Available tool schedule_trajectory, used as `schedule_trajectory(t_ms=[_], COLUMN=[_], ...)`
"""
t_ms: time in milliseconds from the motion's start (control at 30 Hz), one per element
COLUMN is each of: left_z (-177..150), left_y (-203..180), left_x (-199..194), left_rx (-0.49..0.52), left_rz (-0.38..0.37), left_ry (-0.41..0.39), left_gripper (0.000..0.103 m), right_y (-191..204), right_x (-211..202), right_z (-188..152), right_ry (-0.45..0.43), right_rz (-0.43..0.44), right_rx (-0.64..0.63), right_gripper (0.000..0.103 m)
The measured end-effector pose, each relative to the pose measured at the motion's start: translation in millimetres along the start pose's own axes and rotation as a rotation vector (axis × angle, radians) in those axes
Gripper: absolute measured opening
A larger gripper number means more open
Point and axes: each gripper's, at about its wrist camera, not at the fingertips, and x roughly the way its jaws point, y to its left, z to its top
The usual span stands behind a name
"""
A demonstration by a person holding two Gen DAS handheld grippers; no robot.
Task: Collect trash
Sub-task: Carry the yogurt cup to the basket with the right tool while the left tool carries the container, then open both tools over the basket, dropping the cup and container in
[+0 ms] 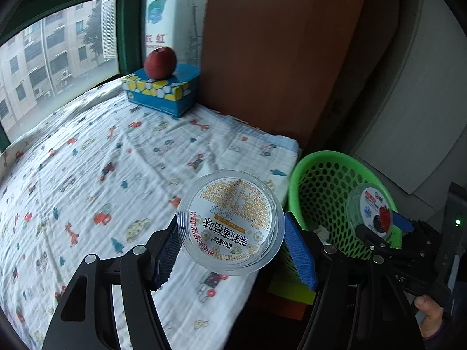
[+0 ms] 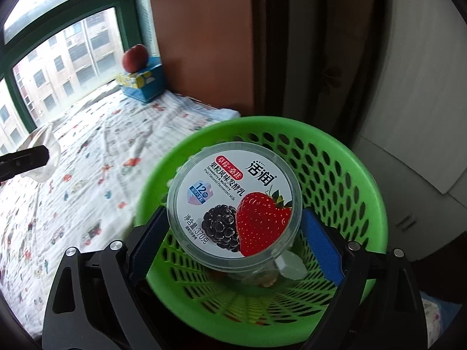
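Note:
My left gripper (image 1: 232, 248) is shut on a clear plastic cup with a white and orange printed lid (image 1: 232, 221), held above the right edge of the bed. My right gripper (image 2: 233, 230) is shut on a yogurt cup with a strawberry and mulberry lid (image 2: 235, 198), held over the mouth of the green mesh basket (image 2: 350, 157). The basket (image 1: 321, 186) stands beside the bed, and the right gripper with its cup (image 1: 370, 210) also shows over it in the left wrist view. Some scraps (image 2: 289, 268) lie at the basket's bottom.
The bed has a white cloth with a car print (image 1: 102, 160). A blue tissue box (image 1: 166, 90) with a red apple (image 1: 160, 62) on it stands by the window. A brown cabinet (image 1: 277, 58) rises behind the basket. The left gripper and its cup show at the left edge (image 2: 38, 157).

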Motion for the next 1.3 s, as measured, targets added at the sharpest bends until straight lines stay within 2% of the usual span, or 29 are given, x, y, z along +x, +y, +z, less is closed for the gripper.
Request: schedule_trajectory(t_ms=[533,1300], left_z=[10.2,2.6], left_y=[-54.8,-102.8], left_x=[17.9,38.0], left_rx=[0.076,0.136], left_rz=[-0.046,-0.092], left_ry=[0.016,0.050], left_gripper=[0.065,0.065], right_y=[-33.9,-40.9], right_x=[-6.4,-54.4], right_z=[-7.6,-25.3], right_ry=[-0.013,-0.071], right_rz=[-0.007,-0.077], right_rx=[0.060,0.083], right_gripper=[0.093,0.093])
